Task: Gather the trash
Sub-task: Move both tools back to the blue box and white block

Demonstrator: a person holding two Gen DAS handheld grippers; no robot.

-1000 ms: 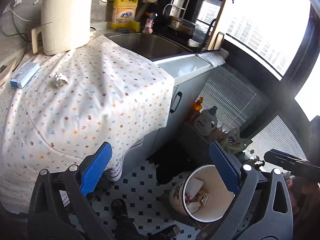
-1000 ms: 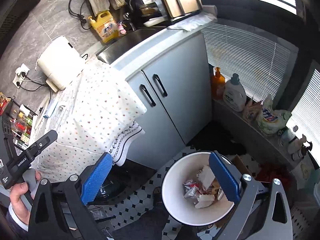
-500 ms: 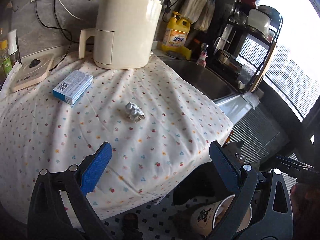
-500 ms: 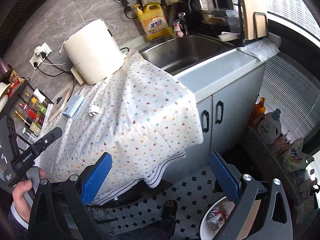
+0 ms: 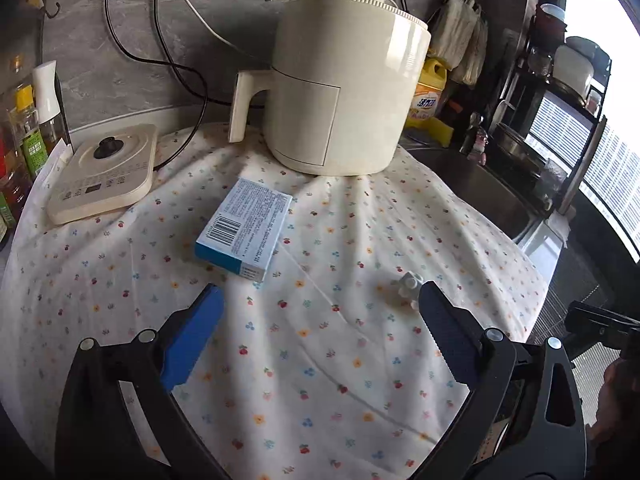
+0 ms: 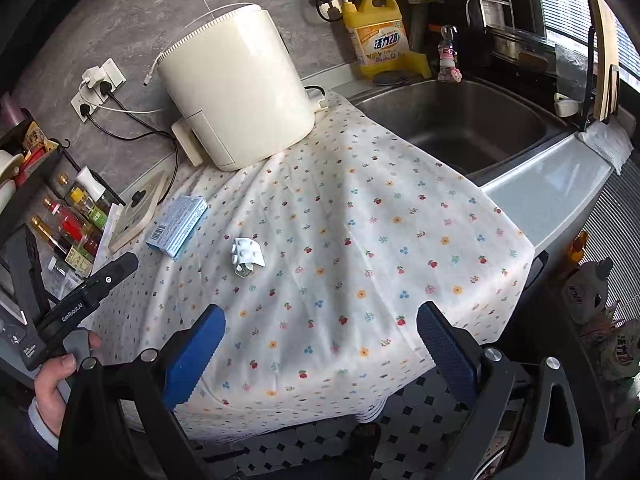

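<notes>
The left wrist view looks from close above the tabletop (image 5: 320,360) toward the far wall, while the right wrist view looks down from higher and farther back, both sharing the cloth, the blue box (image 5: 244,230) (image 6: 177,225) and the fryer (image 5: 340,92) (image 6: 236,92).

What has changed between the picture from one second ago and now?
Both hand-held grippers, left and right, rose from the trash bin on the floor and swung toward the covered counter; the left one came close to the blue box and the crumpled blister pack. Nothing was grasped or released. Both stayed open and empty; box and pack did not move.
</notes>
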